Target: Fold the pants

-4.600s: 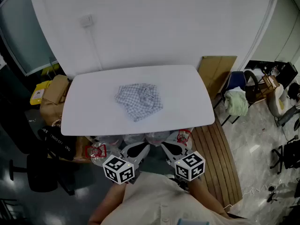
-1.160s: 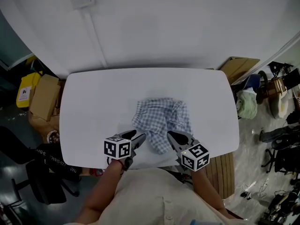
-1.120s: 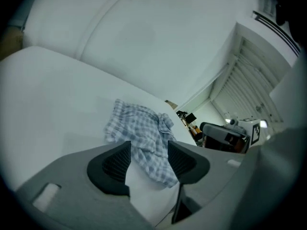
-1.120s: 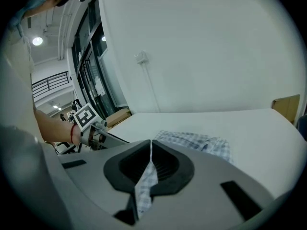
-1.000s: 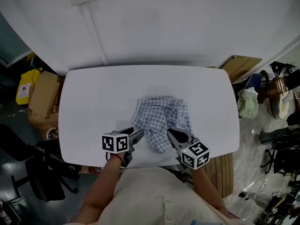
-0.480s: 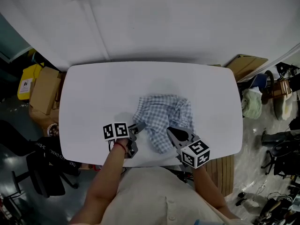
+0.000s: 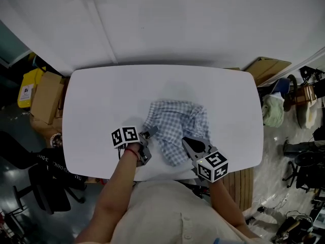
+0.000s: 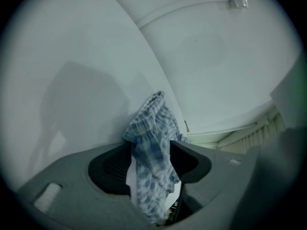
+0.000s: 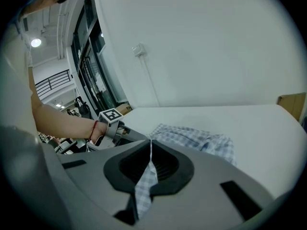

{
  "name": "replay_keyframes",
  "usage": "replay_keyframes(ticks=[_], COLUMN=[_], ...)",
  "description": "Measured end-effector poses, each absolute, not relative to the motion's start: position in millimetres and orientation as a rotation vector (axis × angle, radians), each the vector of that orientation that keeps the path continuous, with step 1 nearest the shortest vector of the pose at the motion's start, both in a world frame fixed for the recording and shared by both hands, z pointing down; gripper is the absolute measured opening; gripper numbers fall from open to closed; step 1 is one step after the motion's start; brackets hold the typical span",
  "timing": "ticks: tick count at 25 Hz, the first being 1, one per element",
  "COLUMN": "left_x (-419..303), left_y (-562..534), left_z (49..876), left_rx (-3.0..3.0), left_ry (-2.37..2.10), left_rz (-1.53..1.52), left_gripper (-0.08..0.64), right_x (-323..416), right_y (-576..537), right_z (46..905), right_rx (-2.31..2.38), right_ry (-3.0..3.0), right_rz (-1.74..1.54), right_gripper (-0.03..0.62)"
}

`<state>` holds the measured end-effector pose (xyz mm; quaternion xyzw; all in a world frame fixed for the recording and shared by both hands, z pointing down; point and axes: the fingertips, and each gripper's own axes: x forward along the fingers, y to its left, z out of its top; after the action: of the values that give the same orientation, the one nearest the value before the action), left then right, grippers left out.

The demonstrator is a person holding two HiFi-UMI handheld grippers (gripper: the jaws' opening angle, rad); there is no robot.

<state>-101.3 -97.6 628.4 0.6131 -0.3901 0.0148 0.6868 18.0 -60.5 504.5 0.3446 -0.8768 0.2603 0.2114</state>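
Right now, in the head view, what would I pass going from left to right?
Yellow box, brown cardboard box, blue-and-white checked pants, pale green cloth bundle.

I'm seeing an office-style workroom here: plain white surface (image 7: 101, 100) against a bare wall (image 7: 177, 19), cardboard boxes (image 7: 48, 98) stacked left, dark office chairs (image 7: 43, 194), glossy floor (image 7: 284, 131), glass partitions (image 9: 88, 71) beyond.

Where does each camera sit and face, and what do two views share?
Head view: on the person's head, steeply down at table, pants, left hand-held gripper, right hand-held gripper, shirt.
Left gripper view: on that gripper; jaws have just been opening, pants between.
Right gripper view: on that gripper; jaws shut on pants, left arm beyond.
All share the pants.
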Motion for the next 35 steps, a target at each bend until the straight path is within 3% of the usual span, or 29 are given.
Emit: replay_keyframes(ticks=[2,4,8,16,20,23,35], left_x=[-108,-112,-109,-104,-104,-104,-102], left_y=[-101,-104,-109,-111,-111,-112,-112], left_z=[631,632,623,600,597,596,593], left_rx=[1.354,1.358,1.406,1.511,1.519,1.526,1.561], left_ry=[-0.923,-0.966,-0.986,-1.016,-1.015,-1.016,-1.027], left_rz=[0.024,0.021,0.015,0.006,0.005,0.010,0.052], left_gripper=[0.208,0.109,0.046,0.037,0.037,0.037,0.037], right_x=[20,21,25,38,56,69,77], right_y=[-61,-62,-63,-68,-75,-82,-107], right_z=[507,509,510,523,544,559,598], right_rx=[0.959,0.960,0.966,1.002,1.028,1.044,0.926], right_ry=[-2.426,-2.419,-2.409,-2.318,-2.193,-2.120,-1.953], right_rz=[0.721,0.718,0.719,0.676,0.621,0.585,0.388], right_gripper=[0.018,0.018,0.018,0.027,0.173,0.229,0.259])
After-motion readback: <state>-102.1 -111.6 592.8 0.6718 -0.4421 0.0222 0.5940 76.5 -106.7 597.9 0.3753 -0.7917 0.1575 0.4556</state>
